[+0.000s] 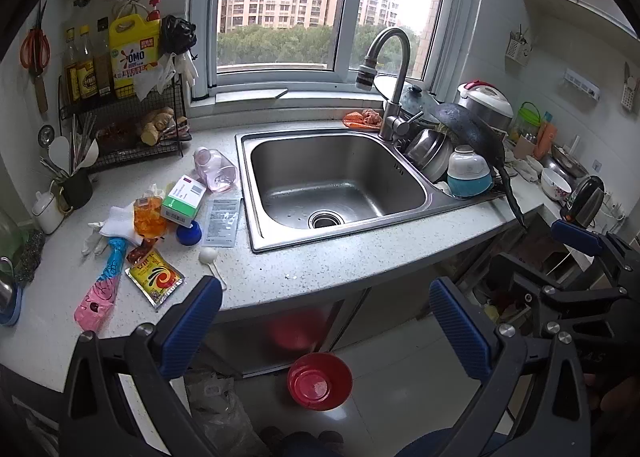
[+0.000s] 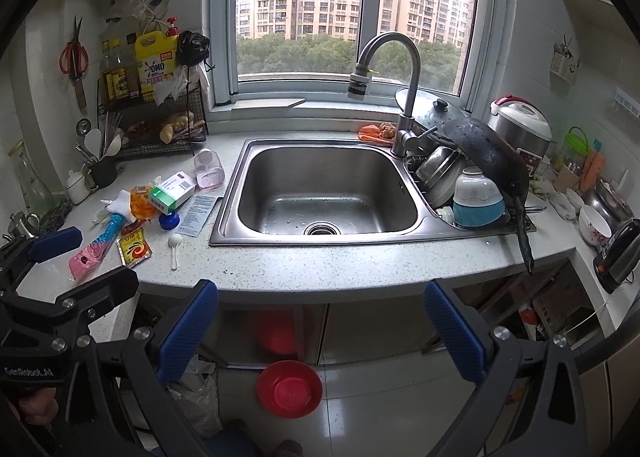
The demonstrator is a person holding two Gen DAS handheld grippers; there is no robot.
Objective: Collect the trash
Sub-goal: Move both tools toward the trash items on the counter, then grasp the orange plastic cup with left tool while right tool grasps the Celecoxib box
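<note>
Both tongs, left gripper (image 1: 326, 319) and right gripper (image 2: 322, 323), gaping, empty. Wrappers (image 1: 154, 277) up-left, well beyond fingertips. Red bowl (image 2: 289, 389) below; cabinet interior dim.

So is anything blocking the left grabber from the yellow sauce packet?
Nothing visible does. The open left gripper hangs off the counter edge, and the flat yellow sauce packet lies just ahead to its left, uncovered, beside the small white plastic spoon.
</note>
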